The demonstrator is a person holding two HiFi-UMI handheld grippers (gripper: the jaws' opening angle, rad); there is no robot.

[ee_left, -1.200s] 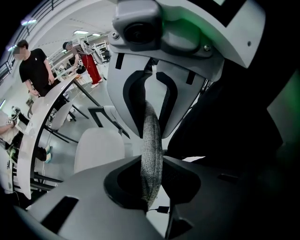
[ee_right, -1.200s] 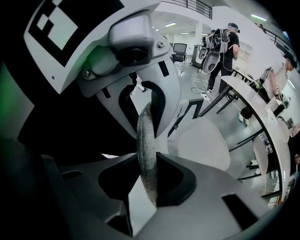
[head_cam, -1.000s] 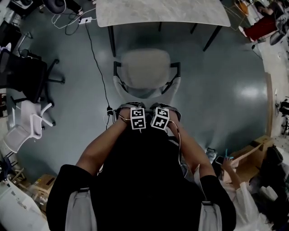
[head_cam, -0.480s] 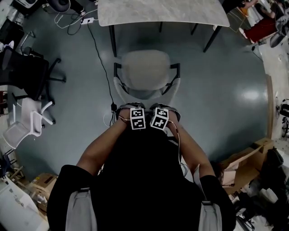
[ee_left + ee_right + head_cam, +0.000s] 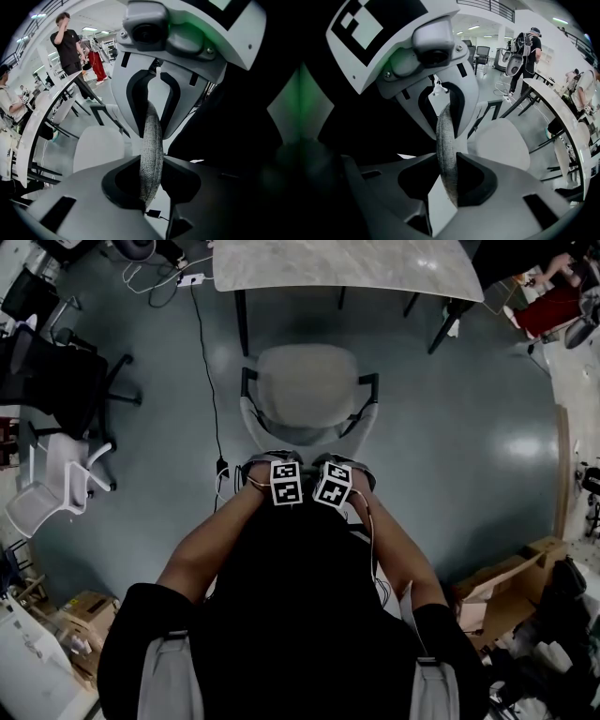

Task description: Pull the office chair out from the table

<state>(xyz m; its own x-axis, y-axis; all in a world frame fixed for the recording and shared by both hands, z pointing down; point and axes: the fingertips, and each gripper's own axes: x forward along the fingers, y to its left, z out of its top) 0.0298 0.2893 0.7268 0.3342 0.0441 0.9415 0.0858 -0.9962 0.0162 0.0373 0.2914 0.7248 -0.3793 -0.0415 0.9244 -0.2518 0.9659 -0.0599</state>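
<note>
The pale grey office chair (image 5: 307,385) stands clear of the marble-topped table (image 5: 347,263), its seat facing the table. My left gripper (image 5: 279,461) and right gripper (image 5: 343,463) sit side by side on the top of the backrest. In the left gripper view my left gripper (image 5: 150,187) is shut on the backrest's grey fabric edge (image 5: 152,150). In the right gripper view my right gripper (image 5: 447,183) is shut on the same edge (image 5: 444,140). Both pairs of jaws have just been opening a little, with the fabric still pinched between them.
A black office chair (image 5: 47,381) and a white chair (image 5: 52,488) stand at the left. A black cable (image 5: 211,381) runs over the floor beside the chair. Cardboard boxes (image 5: 497,582) lie at the lower right. A person (image 5: 68,37) stands beyond the table.
Both grippers keep their place on the backrest. The head view has drifted slightly. A crouching person seen at the lower right one second ago is gone from view.
</note>
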